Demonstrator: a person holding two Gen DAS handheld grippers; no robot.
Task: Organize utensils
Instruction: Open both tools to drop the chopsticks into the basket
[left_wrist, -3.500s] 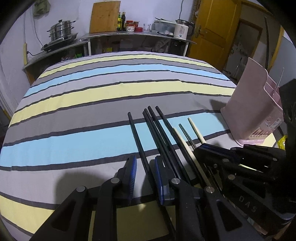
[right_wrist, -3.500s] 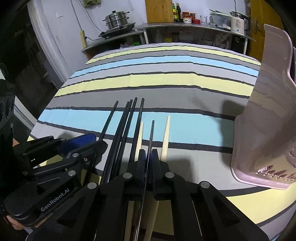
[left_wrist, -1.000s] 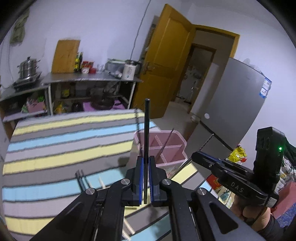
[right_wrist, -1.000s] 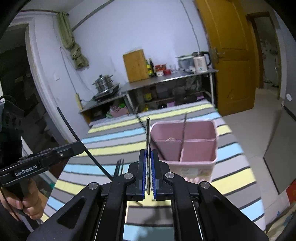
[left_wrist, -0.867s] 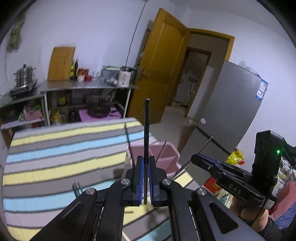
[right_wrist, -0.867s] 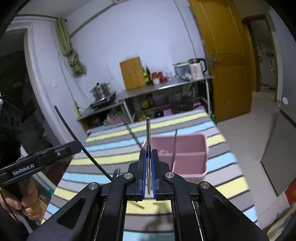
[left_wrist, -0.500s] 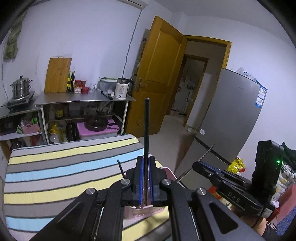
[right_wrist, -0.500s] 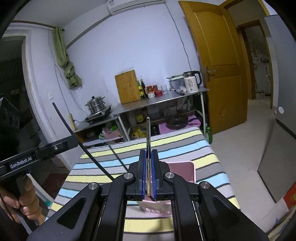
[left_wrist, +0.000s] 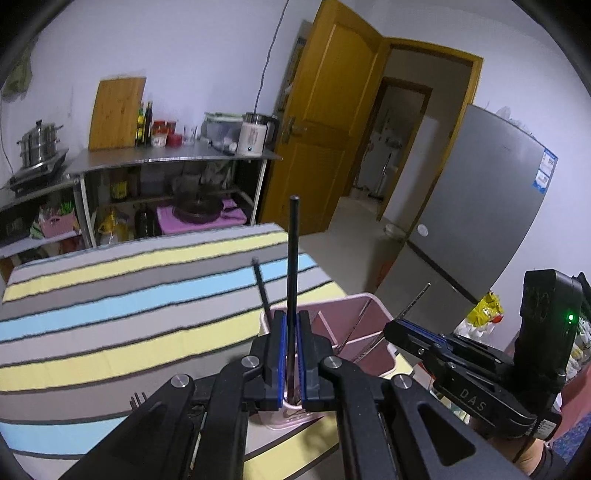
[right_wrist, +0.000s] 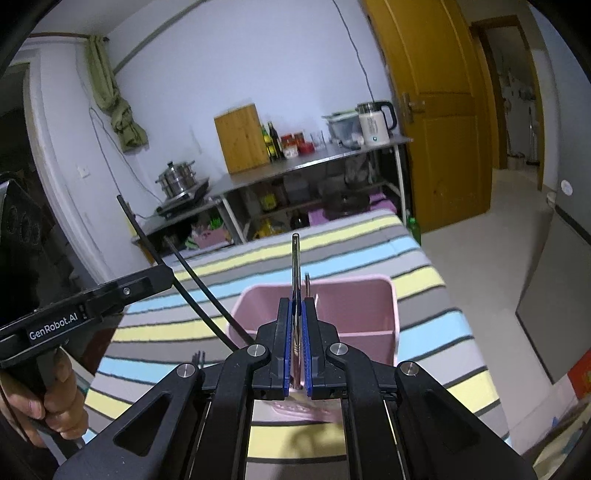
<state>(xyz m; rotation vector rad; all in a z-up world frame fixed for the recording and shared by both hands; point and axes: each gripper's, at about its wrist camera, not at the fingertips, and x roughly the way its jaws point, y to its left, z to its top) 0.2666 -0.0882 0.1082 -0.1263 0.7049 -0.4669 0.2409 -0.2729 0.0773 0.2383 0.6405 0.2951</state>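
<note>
My left gripper (left_wrist: 290, 356) is shut on a black chopstick (left_wrist: 293, 258) that stands upright, its lower end inside the pink utensil holder (left_wrist: 369, 347). My right gripper (right_wrist: 295, 345) is shut on a thin metal chopstick (right_wrist: 295, 262), also upright over the pink holder (right_wrist: 354, 306). The holder has divided compartments. It holds another black chopstick (left_wrist: 260, 284) leaning left and thin metal ones (left_wrist: 356, 325). The right gripper shows in the left wrist view (left_wrist: 406, 330) with its metal chopstick (left_wrist: 415, 301). The left gripper shows in the right wrist view (right_wrist: 162, 277).
The holder stands on a table with a striped cloth (left_wrist: 110, 314). Tips of several chopsticks lie on the cloth (left_wrist: 137, 398). Beyond are a steel shelf (left_wrist: 166, 158) with kitchenware, a yellow door (left_wrist: 321, 129) and a grey fridge (left_wrist: 480, 206).
Both grippers have picked chopsticks off the cloth, raised them upright and brought them over the holder. In the last half second both came lower, closer to the holder.
</note>
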